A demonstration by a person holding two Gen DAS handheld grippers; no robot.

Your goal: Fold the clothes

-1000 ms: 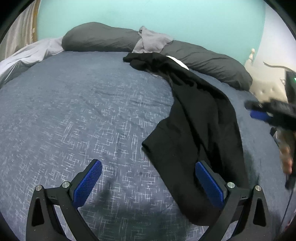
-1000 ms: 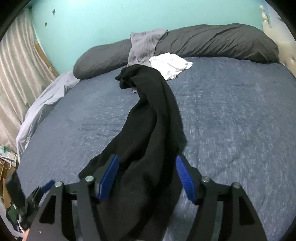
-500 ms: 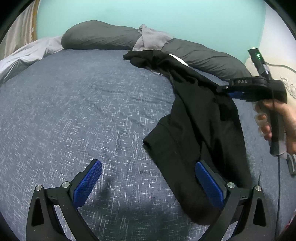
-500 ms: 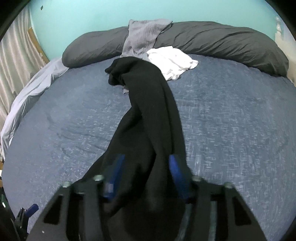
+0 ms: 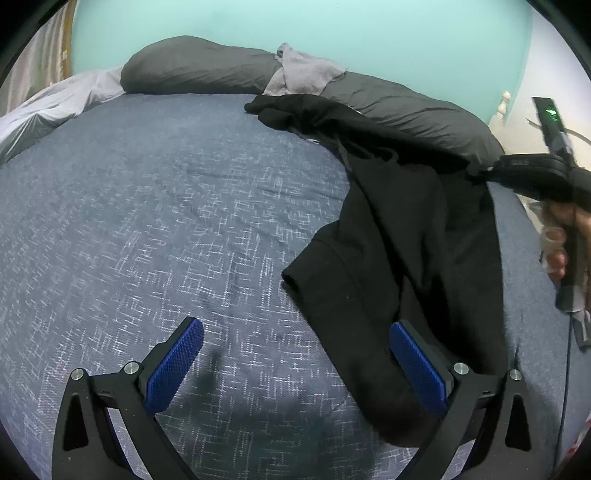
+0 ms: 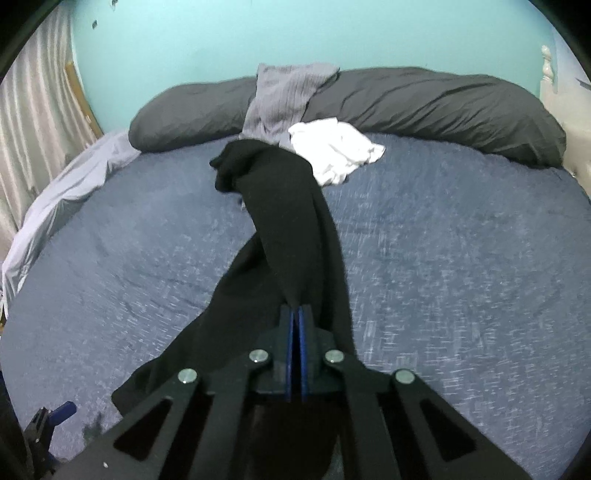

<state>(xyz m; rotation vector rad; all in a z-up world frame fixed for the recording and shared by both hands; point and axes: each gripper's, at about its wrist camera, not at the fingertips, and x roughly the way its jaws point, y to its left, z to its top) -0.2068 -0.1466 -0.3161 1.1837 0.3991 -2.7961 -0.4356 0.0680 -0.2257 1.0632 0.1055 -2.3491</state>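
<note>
- The black garment, stretched along the bed, is pinched in the closed right tongs.
- The left tongs are held wide open and empty over the bed.

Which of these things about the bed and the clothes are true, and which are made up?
1. The right tool is shut on the black garment. True.
2. The left tool holds the black garment. False: it is open, with only the bed between its pads, and the garment's edge lies by its right pad.
3. A white cloth lies by the pillows. True.
4. The wall is red. False: it is light turquoise.
5. A grey cloth is draped over the pillows. True.
</note>
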